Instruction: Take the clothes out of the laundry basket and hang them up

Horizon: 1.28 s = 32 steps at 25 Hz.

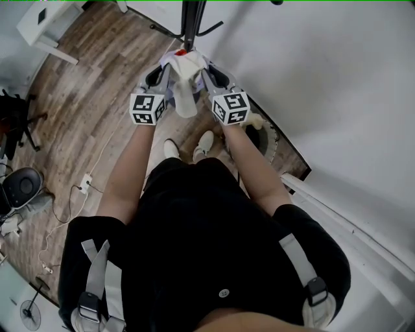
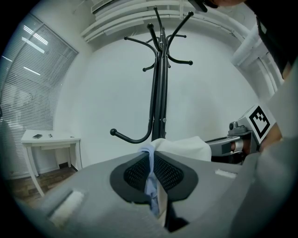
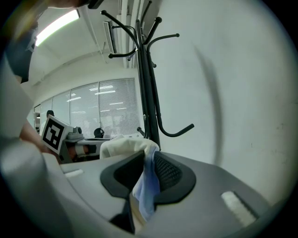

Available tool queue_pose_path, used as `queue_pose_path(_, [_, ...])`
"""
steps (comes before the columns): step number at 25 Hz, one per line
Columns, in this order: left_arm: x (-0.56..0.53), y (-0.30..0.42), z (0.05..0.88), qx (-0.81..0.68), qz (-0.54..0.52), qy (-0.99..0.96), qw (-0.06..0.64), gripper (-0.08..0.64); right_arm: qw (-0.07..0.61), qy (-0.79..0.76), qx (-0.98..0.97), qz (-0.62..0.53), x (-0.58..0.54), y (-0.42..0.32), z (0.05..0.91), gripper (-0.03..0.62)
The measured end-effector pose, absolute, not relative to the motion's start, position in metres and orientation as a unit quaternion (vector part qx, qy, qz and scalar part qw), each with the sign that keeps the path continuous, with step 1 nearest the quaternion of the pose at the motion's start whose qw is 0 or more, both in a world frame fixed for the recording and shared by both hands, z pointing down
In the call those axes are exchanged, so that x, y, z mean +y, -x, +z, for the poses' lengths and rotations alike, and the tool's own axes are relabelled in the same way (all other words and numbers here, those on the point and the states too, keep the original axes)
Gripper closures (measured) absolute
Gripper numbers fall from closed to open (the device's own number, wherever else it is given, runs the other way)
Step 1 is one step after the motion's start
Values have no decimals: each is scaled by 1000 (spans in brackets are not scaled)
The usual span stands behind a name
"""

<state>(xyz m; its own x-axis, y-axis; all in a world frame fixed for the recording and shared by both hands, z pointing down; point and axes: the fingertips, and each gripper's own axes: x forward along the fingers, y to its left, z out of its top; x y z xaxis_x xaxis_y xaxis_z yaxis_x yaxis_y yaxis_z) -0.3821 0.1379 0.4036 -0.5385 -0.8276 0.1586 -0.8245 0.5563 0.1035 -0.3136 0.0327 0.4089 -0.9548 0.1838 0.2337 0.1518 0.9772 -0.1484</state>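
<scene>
A cream and pale-blue garment [image 1: 186,91] hangs between my two grippers, just in front of the black coat stand [image 1: 192,19]. My left gripper [image 1: 167,70] is shut on one edge of it; in the left gripper view the pads pinch the cloth [image 2: 186,148] tightly. My right gripper [image 1: 209,70] holds its jaws slightly apart, and the cloth [image 3: 144,186] hangs in the gap against one pad. The stand's hooks [image 2: 159,93] rise above and behind the garment. The laundry basket [image 1: 275,139] stands on the floor at my right, by the wall.
A white desk [image 1: 48,26] stands at the far left by the window blinds. A black chair base [image 1: 16,123], a power strip with cables [image 1: 84,185] and a small fan [image 1: 29,314] lie on the wooden floor at left. A white wall runs along the right.
</scene>
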Motion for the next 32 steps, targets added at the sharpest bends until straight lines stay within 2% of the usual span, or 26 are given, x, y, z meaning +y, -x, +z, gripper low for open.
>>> queue_pose_path(5, [137,380,409,-876,-9,-471,102,534,130,83,-986,65,31,312,414,476])
queue_pose_path(11, [139,375,413,-874,-5,-475,107,525,135,87,-984,75,34,307,419,466])
queue_pose_path(17, [142,366,418,-864,1,-491,113,426,139,98,-982,80,38,301,422,402])
queue_pose_path(26, [161,366,429,-865,14,-486,127,233,147,104,-981,75,40,291,426,363])
queue_pose_path(32, [170,368,416,-863,20,-493,106,209,133,96,-984,75,44,282,415,318])
